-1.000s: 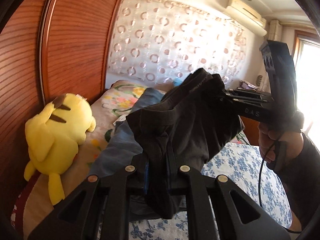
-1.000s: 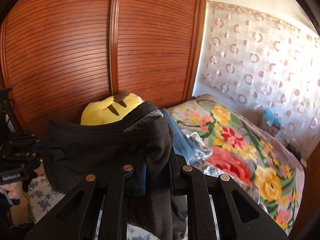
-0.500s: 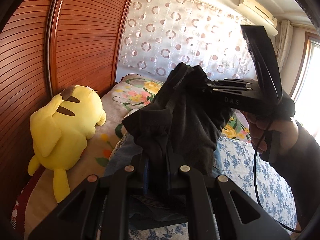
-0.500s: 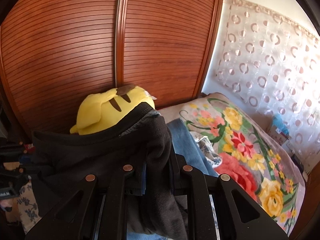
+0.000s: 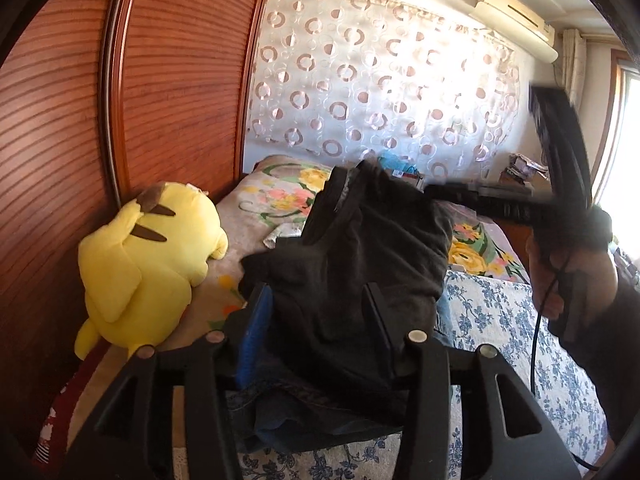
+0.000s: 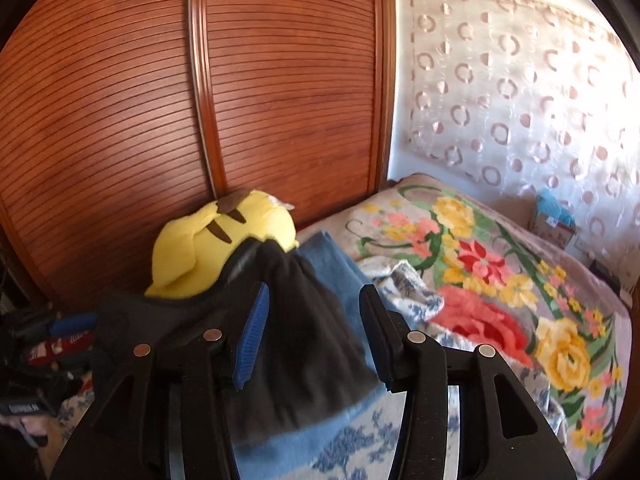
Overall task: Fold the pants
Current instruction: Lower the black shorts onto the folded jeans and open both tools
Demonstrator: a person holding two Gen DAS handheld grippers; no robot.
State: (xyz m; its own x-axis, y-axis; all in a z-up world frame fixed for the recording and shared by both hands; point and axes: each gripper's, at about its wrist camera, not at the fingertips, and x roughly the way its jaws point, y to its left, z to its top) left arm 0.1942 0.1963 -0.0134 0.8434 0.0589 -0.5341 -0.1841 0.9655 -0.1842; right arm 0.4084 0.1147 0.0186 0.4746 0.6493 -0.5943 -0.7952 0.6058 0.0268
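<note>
The black pants (image 5: 352, 264), bunched low at centre frame on the blue jeans (image 6: 336, 256), are judged soft, light and limp, best taken at the waistband, both the left gripper (image 5: 320, 316) and right gripper (image 6: 312, 320) having just been opened around them

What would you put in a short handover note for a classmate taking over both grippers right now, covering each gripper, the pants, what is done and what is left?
Left gripper: jaws have just been opening; the black pants lie bunched between the fingers, not pinched.
Right gripper: jaws have also just been opening; the pants' cloth sits loose between its fingers.
Pants: a folded bundle lying on blue jeans on the bed, beside the yellow plush toy.
Done: pants folded up and let go on the pile.
Left: draw both grippers back clear of the cloth, then check the bundle and tidy it if it slumps.
</note>
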